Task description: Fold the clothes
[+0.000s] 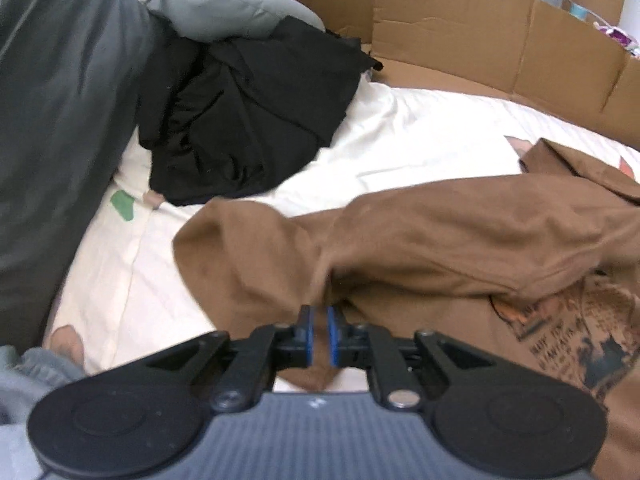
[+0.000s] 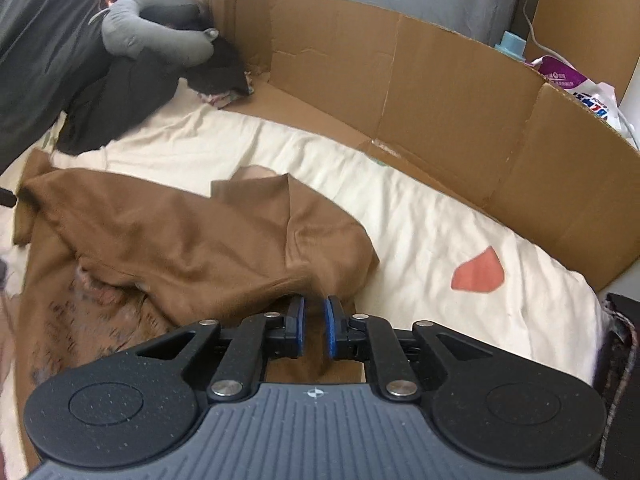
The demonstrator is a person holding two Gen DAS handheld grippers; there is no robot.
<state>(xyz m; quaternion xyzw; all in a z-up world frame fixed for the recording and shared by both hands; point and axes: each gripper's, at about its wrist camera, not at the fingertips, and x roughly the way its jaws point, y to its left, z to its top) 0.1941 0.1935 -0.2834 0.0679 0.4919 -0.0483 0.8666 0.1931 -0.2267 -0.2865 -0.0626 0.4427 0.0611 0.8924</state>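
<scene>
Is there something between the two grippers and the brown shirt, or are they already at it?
Nothing visible is in the way. The left gripper and the right gripper each have a fold of the brown shirt between the jaws.

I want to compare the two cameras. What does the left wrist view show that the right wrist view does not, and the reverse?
Only the left wrist view: the left tongs and a green patch on the sheet.

Only the right wrist view: the right tongs, a red patch, a blue bottle cap behind the cardboard.

Both: the brown T-shirt with fabric between the blue pads, the white sheet, the black clothes pile, the cardboard wall.
</scene>
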